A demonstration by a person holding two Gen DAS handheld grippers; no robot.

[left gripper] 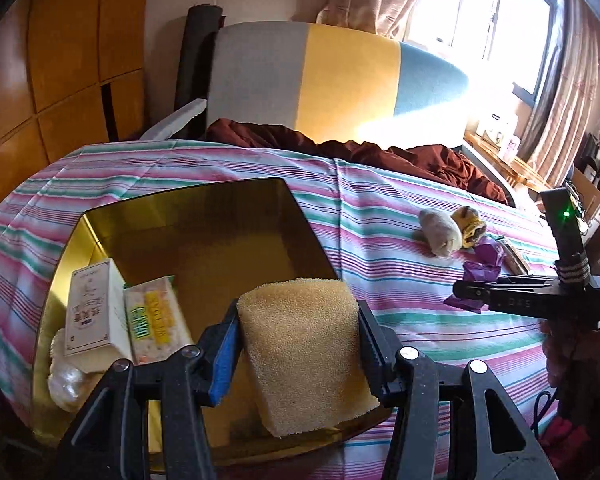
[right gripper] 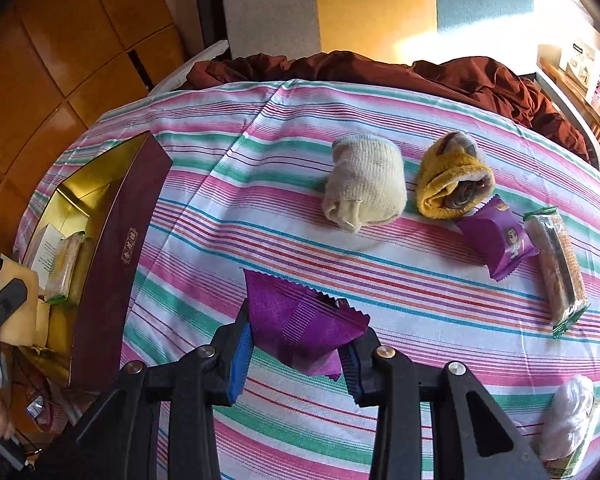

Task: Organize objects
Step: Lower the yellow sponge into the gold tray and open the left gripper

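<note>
The yellow sponge, clenched in the left tongs, was held above the gold-lined box, while the right tongs gripped a purple packet farther right.

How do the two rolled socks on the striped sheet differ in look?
The left sock is plain cream; the right sock is mustard yellow with a grey and brown inside. The cream sock looks wider and its roll is closed at the front; the yellow sock shows its open spiral end. Both lie rolled up, side by side, untouched on the sheet.
</note>
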